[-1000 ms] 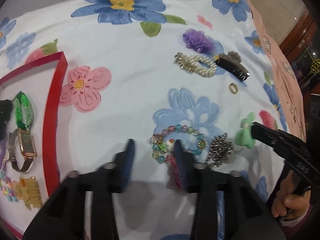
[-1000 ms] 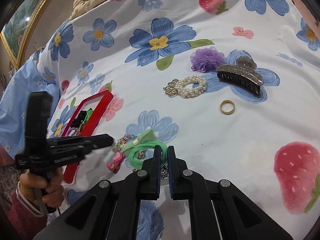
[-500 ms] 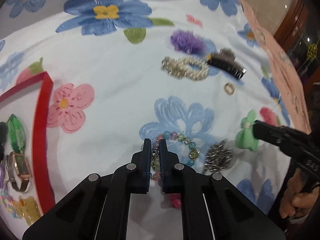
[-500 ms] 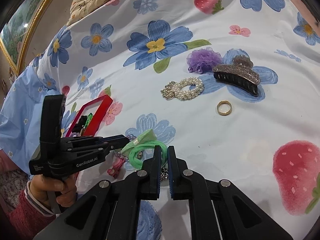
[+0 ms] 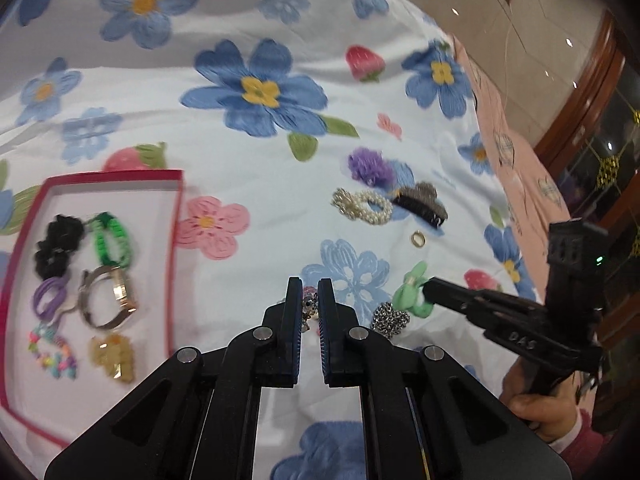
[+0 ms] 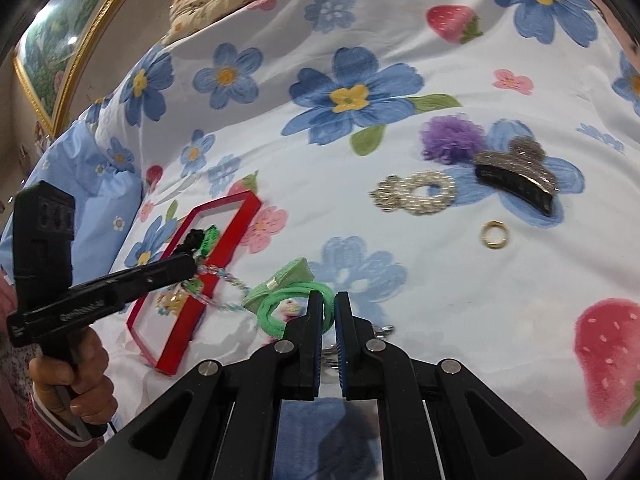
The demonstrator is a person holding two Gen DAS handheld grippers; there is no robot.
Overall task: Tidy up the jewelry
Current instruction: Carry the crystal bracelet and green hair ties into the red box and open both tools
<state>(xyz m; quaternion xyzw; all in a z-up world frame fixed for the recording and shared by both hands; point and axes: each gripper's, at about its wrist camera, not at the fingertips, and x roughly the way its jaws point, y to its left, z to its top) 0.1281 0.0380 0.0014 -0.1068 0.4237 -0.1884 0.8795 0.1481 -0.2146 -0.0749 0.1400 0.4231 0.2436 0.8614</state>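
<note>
My left gripper [image 5: 310,300] is shut on a bracelet of pastel beads [image 5: 308,307], pinched between its blue pads. In the right wrist view the left gripper [image 6: 192,266] holds that beaded bracelet [image 6: 230,280] dangling above the near side of the red tray [image 6: 188,332]. My right gripper [image 6: 328,308] is shut on the band of a green hair tie with a bow [image 6: 280,280]. Seen from the left wrist, the right gripper [image 5: 427,291] carries this green hair tie [image 5: 410,294] just above the bedspread.
The red tray [image 5: 176,240] at the left holds a black scrunchie [image 5: 58,246], a green bracelet [image 5: 112,240], a watch [image 5: 108,298] and several other pieces. On the floral bedspread lie a pearl bracelet [image 5: 362,206], claw clip [image 5: 420,204], purple scrunchie [image 5: 368,166], gold ring [image 5: 418,239] and rhinestone piece [image 5: 390,318].
The left jaws went from wide open to shut on the beaded bracelet, then rose with it toward the tray. The right gripper shifted slightly, the green hair tie still in it.
</note>
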